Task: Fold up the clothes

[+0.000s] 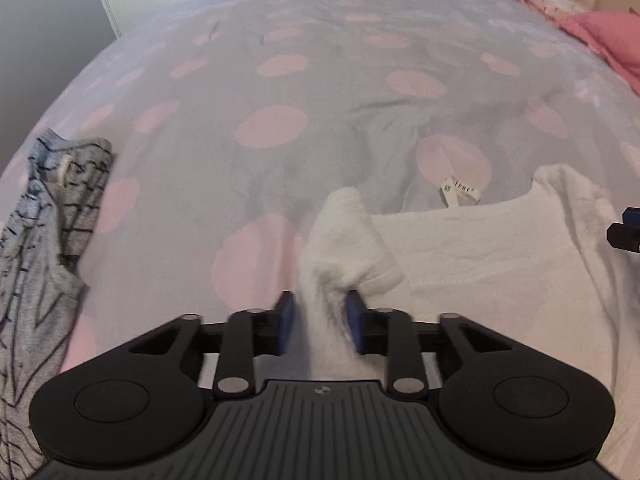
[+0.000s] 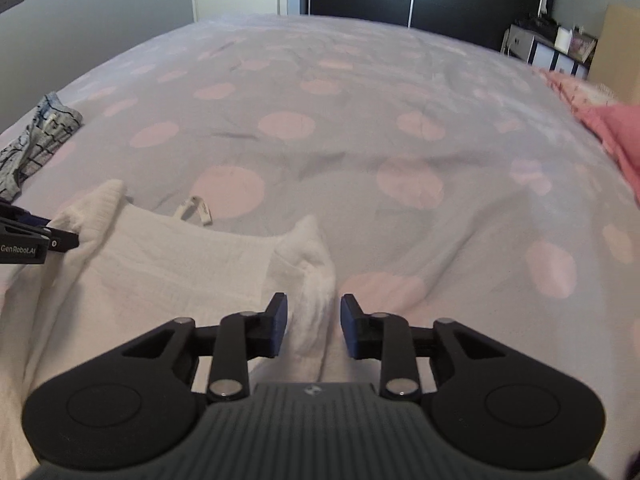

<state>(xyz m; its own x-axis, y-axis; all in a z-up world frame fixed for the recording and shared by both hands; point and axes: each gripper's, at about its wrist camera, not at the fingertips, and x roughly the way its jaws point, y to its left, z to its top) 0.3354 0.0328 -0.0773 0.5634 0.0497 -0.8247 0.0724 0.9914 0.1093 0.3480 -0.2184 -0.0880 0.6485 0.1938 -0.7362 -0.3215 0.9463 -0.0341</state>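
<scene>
Currently, a grey striped garment (image 1: 52, 216) is lying at the bed's (image 1: 320, 60) far left. Right of it, the left gripper (image 1: 320, 312) is straddling the white garment's (image 1: 480, 264) left corner, jaws apart, unclamped. Further right, the right gripper (image 2: 312, 316) is straddling the other corner, jaws likewise apart. Soft, light cloth; corners offer the best hold.

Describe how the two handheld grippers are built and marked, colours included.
Both look alike. The left gripper and right gripper have black linkage arms with silver pivot pins, two round black discs, a ribbed dark grey base with a small round emblem, and dark blue pads. The left one's side reads "GenRobot.AI". No hands or sleeves show.
</scene>
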